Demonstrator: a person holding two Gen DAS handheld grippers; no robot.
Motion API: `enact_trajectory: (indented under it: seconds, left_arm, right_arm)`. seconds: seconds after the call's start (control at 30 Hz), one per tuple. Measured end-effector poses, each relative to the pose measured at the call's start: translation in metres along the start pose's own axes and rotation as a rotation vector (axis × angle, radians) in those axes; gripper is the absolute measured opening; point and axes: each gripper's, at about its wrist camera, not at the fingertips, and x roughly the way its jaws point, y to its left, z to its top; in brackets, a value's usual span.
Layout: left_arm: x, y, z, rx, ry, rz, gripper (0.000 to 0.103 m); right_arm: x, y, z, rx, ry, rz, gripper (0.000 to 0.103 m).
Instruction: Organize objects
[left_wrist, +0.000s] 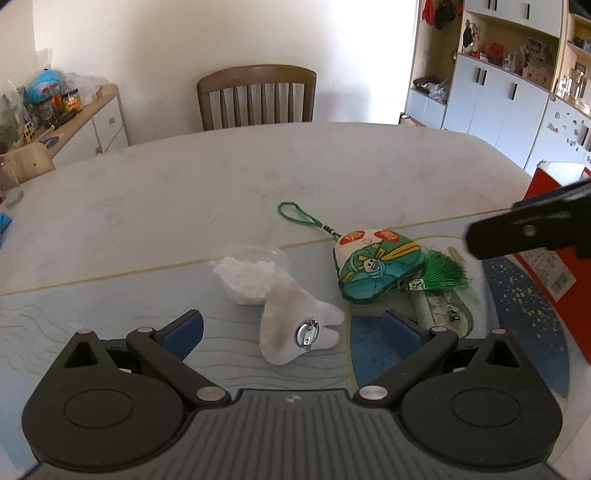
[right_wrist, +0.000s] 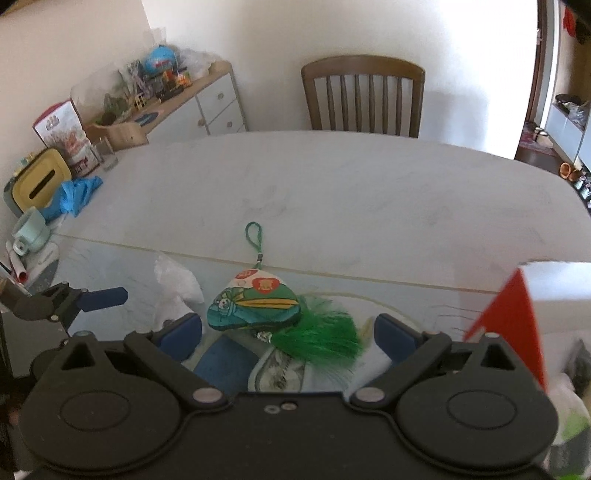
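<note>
A white plush brooch (left_wrist: 295, 325) with a silver pin clasp lies on the table mat, right between the fingers of my open left gripper (left_wrist: 291, 332). A green embroidered sachet (left_wrist: 373, 269) with a cord loop and green tassel lies just right of it. In the right wrist view the same sachet (right_wrist: 255, 302) and its tassel (right_wrist: 321, 339) lie just ahead of my open right gripper (right_wrist: 288, 332). The white plush (right_wrist: 177, 288) shows partly at the left. The left gripper (right_wrist: 74, 299) appears at the left edge, the right gripper (left_wrist: 532, 229) at the right edge.
A red and white box (left_wrist: 550, 236) stands at the right, close to the right gripper. A wooden chair (left_wrist: 256, 96) faces the far table edge. A yellow tissue box (right_wrist: 40, 181), blue cloth (right_wrist: 74, 195) and mug (right_wrist: 31, 229) crowd the left table end. A cluttered sideboard (right_wrist: 177, 99) lines the wall.
</note>
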Motion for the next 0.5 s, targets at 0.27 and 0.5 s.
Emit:
enact_trajectory:
  seconds: [0.27,0.5]
  left_arm:
    - [0.017,-0.01,-0.007,0.012,-0.007,0.033,0.103]
    - [0.021,-0.015,-0.012,-0.001,-0.01,0.073,0.102]
  right_arm:
    - [0.042,0.011,0.01,-0.037,0.062,0.005,0.099]
    - [0.065,0.024,0.016,-0.073,0.086,0.014,0.099]
